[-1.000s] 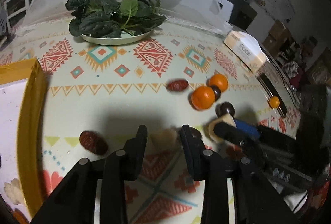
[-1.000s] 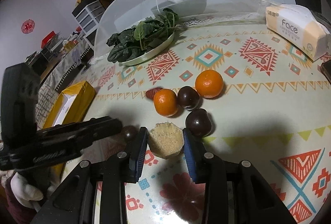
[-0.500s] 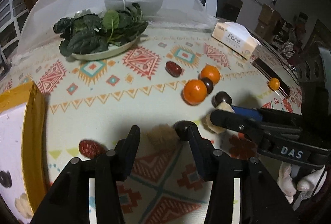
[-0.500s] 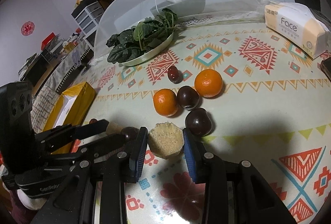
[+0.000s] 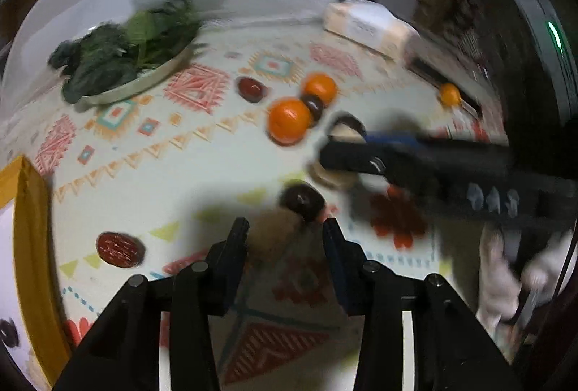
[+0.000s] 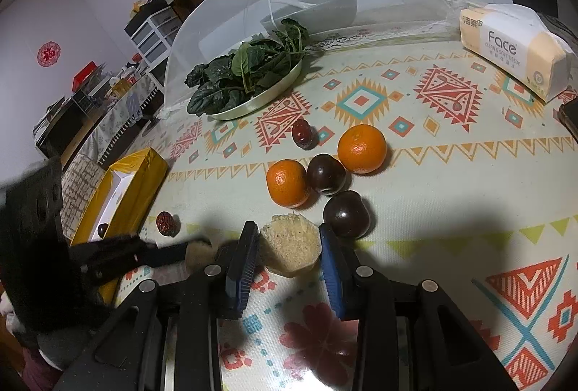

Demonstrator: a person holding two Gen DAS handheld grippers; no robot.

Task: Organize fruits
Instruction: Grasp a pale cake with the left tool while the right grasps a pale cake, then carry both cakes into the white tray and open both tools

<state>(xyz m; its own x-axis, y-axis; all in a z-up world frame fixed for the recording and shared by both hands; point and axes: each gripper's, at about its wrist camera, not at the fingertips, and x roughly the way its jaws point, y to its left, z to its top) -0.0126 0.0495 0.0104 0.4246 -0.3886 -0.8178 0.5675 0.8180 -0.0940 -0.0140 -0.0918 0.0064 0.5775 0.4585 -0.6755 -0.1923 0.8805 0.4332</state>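
Fruits lie scattered on the patterned tablecloth [image 6: 451, 181]: from the left, a red date [image 6: 165, 222] beside the yellow box [image 6: 137, 181], then two oranges [image 6: 288, 182] around dark plums [image 6: 326, 173]. The left gripper [image 5: 285, 232], blurred, seems loosely closed around a brownish chunk [image 5: 274, 233]. The right gripper [image 6: 289, 246] clamps a pale fibrous piece [image 6: 290, 248].

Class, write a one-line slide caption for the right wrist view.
Right gripper closes on a tan fruit chunk beside oranges and plums.
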